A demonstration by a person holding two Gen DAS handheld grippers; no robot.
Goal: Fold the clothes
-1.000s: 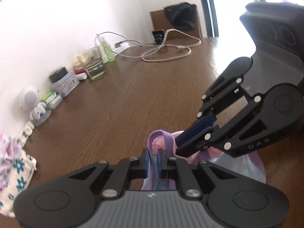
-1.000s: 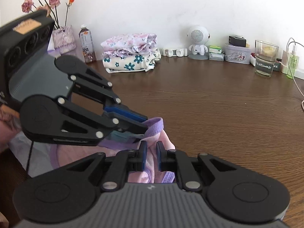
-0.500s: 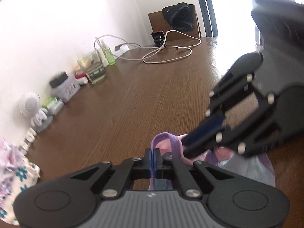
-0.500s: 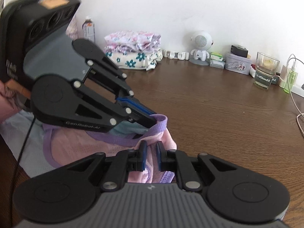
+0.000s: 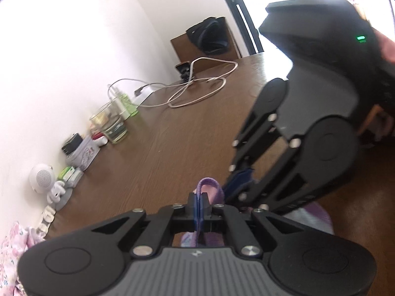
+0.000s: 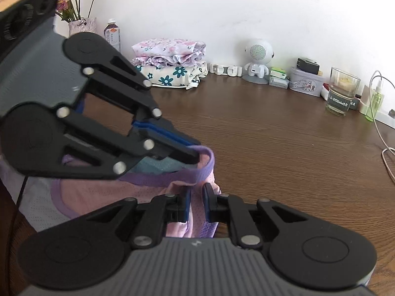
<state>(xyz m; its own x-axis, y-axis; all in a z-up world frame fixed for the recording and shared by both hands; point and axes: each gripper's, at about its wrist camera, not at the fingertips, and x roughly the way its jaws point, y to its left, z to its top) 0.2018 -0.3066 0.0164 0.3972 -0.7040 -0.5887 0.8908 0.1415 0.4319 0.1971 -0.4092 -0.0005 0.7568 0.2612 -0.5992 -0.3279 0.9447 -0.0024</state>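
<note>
Pink garment with purple trim is lying on the brown wooden table, directly under both tools. Left gripper is clenching the purple band; right gripper is straddling the cloth with its jaws parted, gripping nothing. Ahead of the right gripper, against the white wall, a glass holding clear liquid is standing beside a tin; folded floral clothes are sitting further left.

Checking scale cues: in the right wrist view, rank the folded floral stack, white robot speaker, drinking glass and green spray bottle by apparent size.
1. folded floral stack
2. white robot speaker
3. drinking glass
4. green spray bottle, partly cut by a cable; close to the glass, so unsure.
</note>
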